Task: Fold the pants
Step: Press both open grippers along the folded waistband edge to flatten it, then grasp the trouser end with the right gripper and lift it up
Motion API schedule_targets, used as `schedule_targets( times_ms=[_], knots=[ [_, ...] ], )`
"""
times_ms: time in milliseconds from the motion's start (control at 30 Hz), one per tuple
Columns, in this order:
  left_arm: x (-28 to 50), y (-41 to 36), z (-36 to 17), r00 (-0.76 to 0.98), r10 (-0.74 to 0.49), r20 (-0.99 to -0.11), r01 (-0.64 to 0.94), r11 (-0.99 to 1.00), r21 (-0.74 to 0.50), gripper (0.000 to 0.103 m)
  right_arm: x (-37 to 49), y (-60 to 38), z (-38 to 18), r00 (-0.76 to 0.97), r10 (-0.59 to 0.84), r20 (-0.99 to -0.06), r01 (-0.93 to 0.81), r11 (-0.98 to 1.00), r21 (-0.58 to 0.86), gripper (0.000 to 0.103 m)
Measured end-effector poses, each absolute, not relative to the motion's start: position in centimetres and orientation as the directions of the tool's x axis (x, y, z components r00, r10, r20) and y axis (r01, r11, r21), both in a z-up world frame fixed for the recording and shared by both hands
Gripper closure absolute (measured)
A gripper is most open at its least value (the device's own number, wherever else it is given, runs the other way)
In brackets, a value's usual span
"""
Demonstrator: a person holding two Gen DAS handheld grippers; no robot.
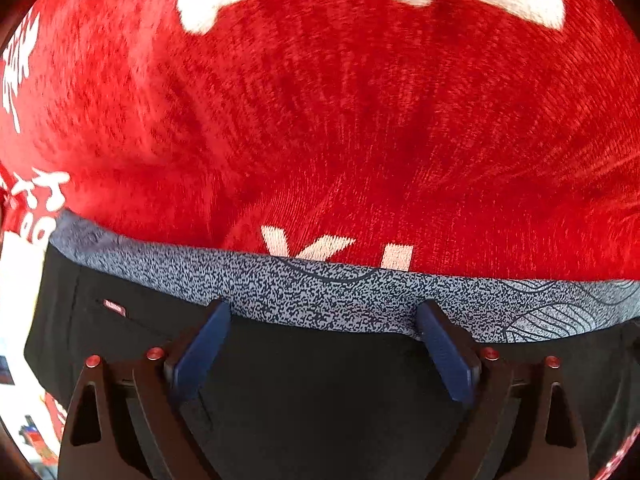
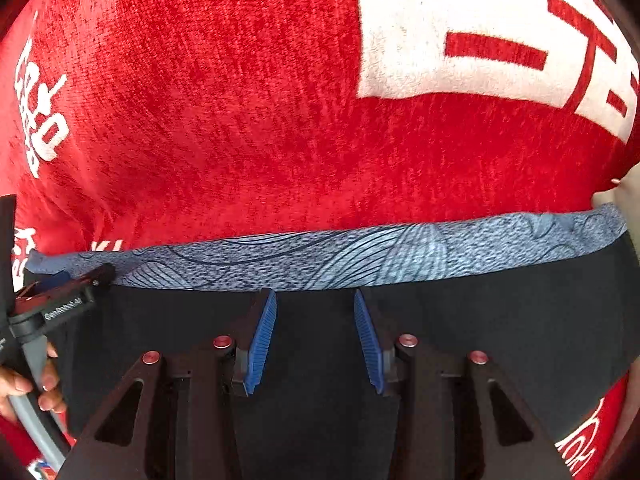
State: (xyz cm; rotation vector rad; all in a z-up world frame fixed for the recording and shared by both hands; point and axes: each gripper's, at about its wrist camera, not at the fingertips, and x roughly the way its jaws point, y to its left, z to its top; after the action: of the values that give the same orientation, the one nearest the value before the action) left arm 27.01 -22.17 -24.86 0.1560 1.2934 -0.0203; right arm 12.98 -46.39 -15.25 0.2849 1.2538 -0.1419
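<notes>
Black pants (image 1: 320,392) with a blue-grey patterned waistband (image 1: 320,292) lie flat on a red towel with white lettering (image 1: 320,120), directly under both grippers. Left gripper (image 1: 323,322): jaws wide, nothing between the pads, tips at the waistband edge. Right gripper (image 2: 315,300): jaws narrower, still apart, black fabric below the gap, tips just short of the waistband.

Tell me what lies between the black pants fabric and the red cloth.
A speckled blue-grey band runs between the black pants and the red cloth, in both wrist views.
</notes>
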Motion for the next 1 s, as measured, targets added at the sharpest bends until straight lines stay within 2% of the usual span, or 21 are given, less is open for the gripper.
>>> schedule_targets(
  times_ms=[600, 867, 1000],
  knots=[
    [23.2, -25.9, -19.7, 0.261, 0.106, -0.96, 0.177, 0.972, 0.155, 0.008, 6.6, -50.8, -12.9, 0.276, 0.033, -0.961, 0.397, 0.906, 0.145, 0.056],
    [15.7, -28.4, -17.3, 0.279, 0.054, -0.959, 0.26, 0.957, 0.13, 0.008, 3.1, -51.1, -12.1, 0.29, 0.07, -0.954, 0.42, 0.887, 0.193, 0.056],
    [11.8, -30.5, -18.2, 0.245, 0.036, -0.969, 0.323, 0.939, 0.117, 0.008, 0.6, -52.2, -11.6, 0.313, 0.103, -0.944, 0.461, 0.852, 0.246, 0.054]
  ],
)
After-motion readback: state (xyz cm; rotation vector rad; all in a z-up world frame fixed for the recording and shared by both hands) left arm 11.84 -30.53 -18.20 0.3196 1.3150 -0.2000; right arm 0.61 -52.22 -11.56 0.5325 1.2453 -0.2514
